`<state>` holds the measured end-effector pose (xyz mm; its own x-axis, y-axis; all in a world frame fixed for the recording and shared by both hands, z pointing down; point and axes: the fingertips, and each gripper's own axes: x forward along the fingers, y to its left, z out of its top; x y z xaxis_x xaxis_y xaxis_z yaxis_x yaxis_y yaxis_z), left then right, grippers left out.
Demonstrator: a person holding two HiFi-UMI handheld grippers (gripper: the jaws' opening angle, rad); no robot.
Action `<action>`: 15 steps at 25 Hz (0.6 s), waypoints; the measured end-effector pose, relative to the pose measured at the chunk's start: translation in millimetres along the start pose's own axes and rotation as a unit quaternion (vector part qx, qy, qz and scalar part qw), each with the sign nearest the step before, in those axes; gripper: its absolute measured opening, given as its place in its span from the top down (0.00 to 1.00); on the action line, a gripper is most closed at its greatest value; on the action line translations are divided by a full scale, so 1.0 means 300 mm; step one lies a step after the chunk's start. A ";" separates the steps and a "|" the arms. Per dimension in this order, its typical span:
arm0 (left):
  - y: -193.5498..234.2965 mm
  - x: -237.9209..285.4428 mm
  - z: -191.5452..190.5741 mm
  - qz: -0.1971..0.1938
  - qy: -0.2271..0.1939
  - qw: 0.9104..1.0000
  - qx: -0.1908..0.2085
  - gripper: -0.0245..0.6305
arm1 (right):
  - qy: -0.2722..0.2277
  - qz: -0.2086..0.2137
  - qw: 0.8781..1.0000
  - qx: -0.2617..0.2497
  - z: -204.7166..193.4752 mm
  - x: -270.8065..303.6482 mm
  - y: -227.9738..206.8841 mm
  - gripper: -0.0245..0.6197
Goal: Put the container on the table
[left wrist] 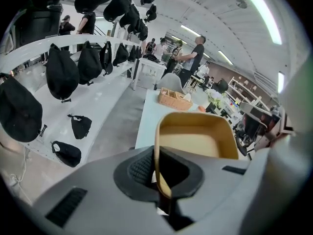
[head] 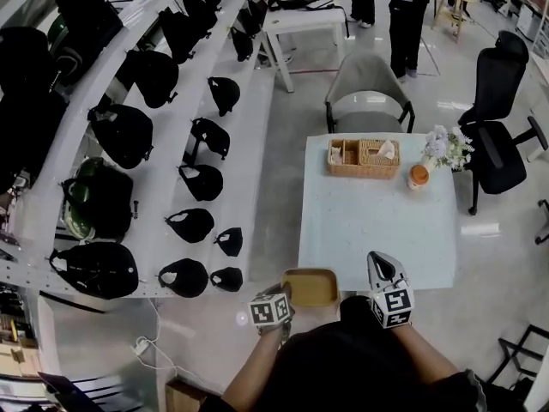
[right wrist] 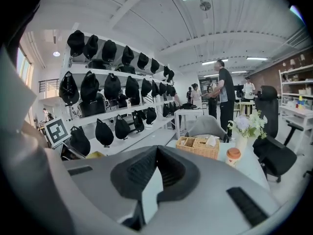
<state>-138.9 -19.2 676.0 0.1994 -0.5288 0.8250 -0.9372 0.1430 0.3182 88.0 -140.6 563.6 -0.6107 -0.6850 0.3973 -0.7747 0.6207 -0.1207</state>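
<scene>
- Tan container (head: 310, 288) is hanging at the near-left edge of the white table (head: 369, 230), partly over the tabletop. I am unable to tell whether its base is touching the surface.
- My left gripper (head: 286, 297) is pinching the container's left wall, with its jaws closed hard on that thin wall, one pad inside and one outside. The left gripper view is showing the wall running straight between the pads. I am reading this rim grip as a way of leaving the base free for setting down.
- My right gripper (head: 382, 266) is hovering just beside the container over the table's near edge, with its jaws together on nothing. I am judging that it is being kept clear as a spare.
- Wicker basket (head: 364, 157), cup (head: 418, 176) and flowers (head: 446, 148) are sitting along the far edge, well apart from the container, so the near half is offering bare surface.
- Judgement: the carry is nearing its end, with lowering and release outstanding. A one-wall grip is risking tilt at touchdown.
</scene>
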 end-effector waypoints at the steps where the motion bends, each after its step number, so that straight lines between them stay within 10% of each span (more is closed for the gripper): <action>1: -0.005 0.017 0.011 0.003 0.004 1.000 0.000 0.95 | 0.004 0.002 1.000 0.000 -0.005 0.018 -0.017 0.96; 15: -0.026 0.208 0.174 0.001 0.030 1.000 0.007 0.95 | 0.041 0.022 0.999 -0.002 -0.043 0.176 -0.053 0.96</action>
<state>-134.2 -97.0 700.5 0.2145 -0.4768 0.8524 -0.9412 0.1324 0.3110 70.3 -181.8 598.3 -0.6291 -0.6234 0.4644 -0.7463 0.6514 -0.1366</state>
